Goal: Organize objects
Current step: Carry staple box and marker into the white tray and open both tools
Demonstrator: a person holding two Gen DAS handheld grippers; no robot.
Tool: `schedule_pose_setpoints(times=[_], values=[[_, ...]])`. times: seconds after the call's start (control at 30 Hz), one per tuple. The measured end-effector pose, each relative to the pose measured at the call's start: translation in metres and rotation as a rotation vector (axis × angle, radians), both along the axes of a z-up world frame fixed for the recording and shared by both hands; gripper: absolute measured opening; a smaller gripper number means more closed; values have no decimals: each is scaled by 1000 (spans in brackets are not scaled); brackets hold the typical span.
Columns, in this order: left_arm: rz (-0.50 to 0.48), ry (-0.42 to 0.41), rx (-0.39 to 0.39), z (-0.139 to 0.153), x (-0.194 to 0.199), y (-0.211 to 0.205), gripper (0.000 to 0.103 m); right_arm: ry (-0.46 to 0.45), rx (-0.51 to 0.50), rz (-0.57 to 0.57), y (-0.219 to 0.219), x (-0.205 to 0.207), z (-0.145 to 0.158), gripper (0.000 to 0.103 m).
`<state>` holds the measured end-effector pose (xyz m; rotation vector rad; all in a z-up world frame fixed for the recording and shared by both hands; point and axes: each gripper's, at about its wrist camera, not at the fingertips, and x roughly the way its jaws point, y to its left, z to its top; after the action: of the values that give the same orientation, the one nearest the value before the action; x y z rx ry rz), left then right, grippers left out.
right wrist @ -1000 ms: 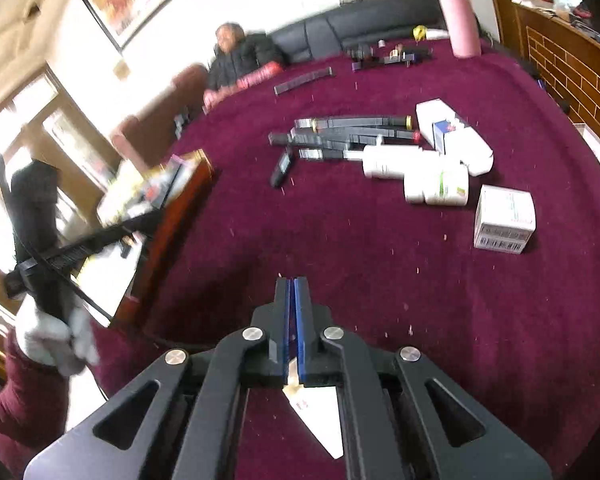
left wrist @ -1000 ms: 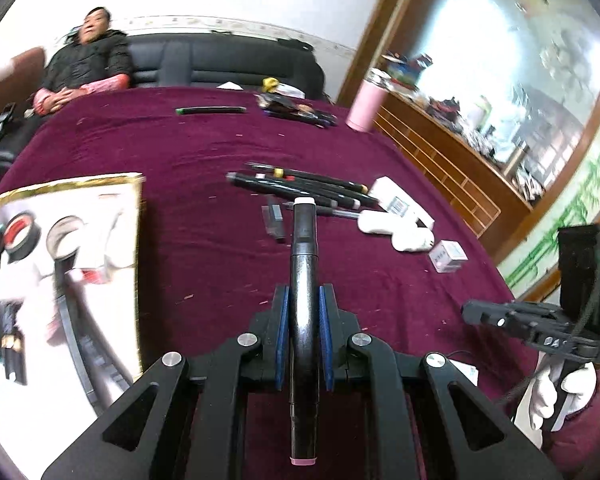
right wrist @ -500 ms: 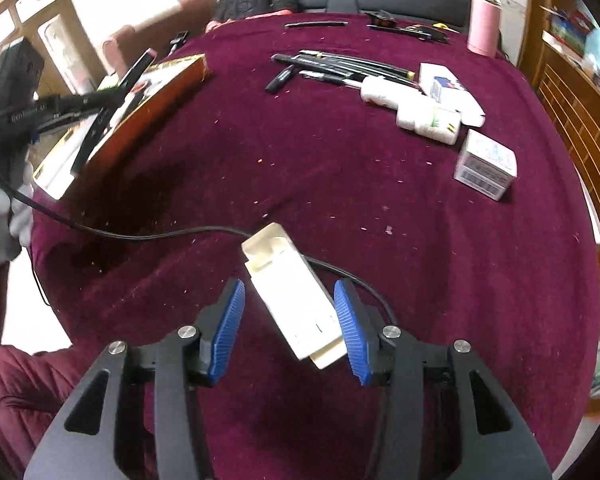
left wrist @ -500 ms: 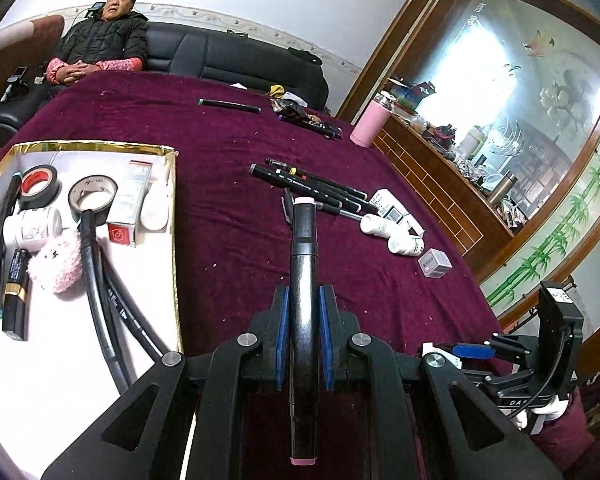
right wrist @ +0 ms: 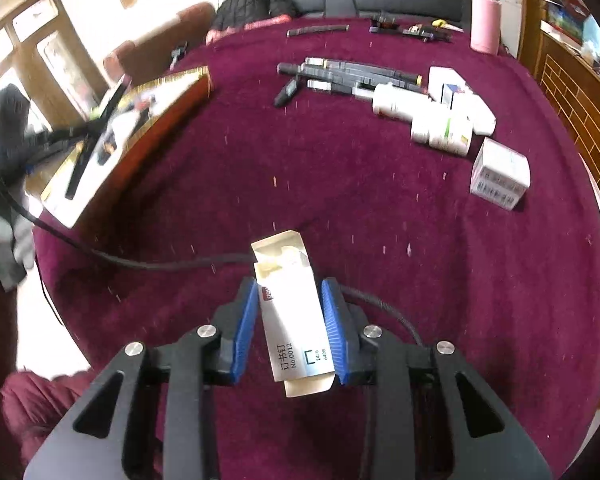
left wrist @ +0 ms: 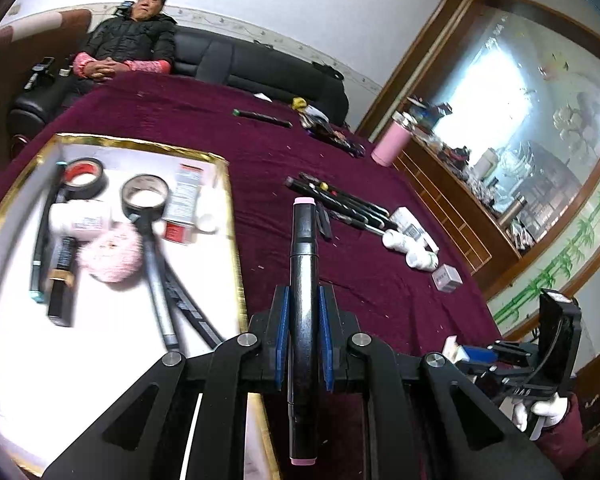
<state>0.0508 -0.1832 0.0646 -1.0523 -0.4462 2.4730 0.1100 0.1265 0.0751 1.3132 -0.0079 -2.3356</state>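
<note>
While left claw (left wrist: 304,340) clamps marker (left wrist: 303,280) beside tray (left wrist: 236,240), right claw (right wrist: 290,320) brackets staple box (right wrist: 294,320); contact unclear.

A napped maroon cloth covers the counter (right wrist: 340,184). The staple box (right wrist: 296,320) is matt white cardboard. The marker (left wrist: 303,280) is glossy black plastic. The tray (left wrist: 236,240) has a shiny gold rim. The pom-pom (left wrist: 112,256) looks fluffy pink.

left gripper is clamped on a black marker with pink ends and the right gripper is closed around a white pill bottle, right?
Not quite. The left gripper is clamped on the black marker with pink ends, but the right gripper brackets a white staple box with an open flap, not a pill bottle. The right wrist view shows it, with a thin gap at the left pad.
</note>
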Motion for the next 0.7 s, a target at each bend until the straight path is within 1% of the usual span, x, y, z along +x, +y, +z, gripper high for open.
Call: schedule_pose_setpoints(times=[0.1,0.2,0.27,0.33,0.37,0.43,0.57,0.63,0.7], values=[[33,12,0,4,4,-19,11,34,-38,-11,-6,-13,17,31],[86,10,-22,6,1,-42,11,71,-78,-14,-21,-35,35,31],[114,-1,-37,5,-2,-55,11,100,-84,-9,-38,-54,44,31],[142,-14,-62,3,-5,-68,11,107,-97,5,-57,-74,49,31],[157,-23,-77,1,-7,-77,11,102,-106,21,-73,-88,50,31],[176,-38,-96,-3,-10,-90,11,75,-134,49,-101,-108,48,31],[200,-86,-112,-17,-16,-109,11,-28,-244,106,-154,-139,36,31],[212,-107,-112,-24,-21,-117,11,-88,-302,135,-177,-148,28,31],[229,-128,-117,-29,-25,-125,11,-137,-336,163,-205,-153,20,31]])
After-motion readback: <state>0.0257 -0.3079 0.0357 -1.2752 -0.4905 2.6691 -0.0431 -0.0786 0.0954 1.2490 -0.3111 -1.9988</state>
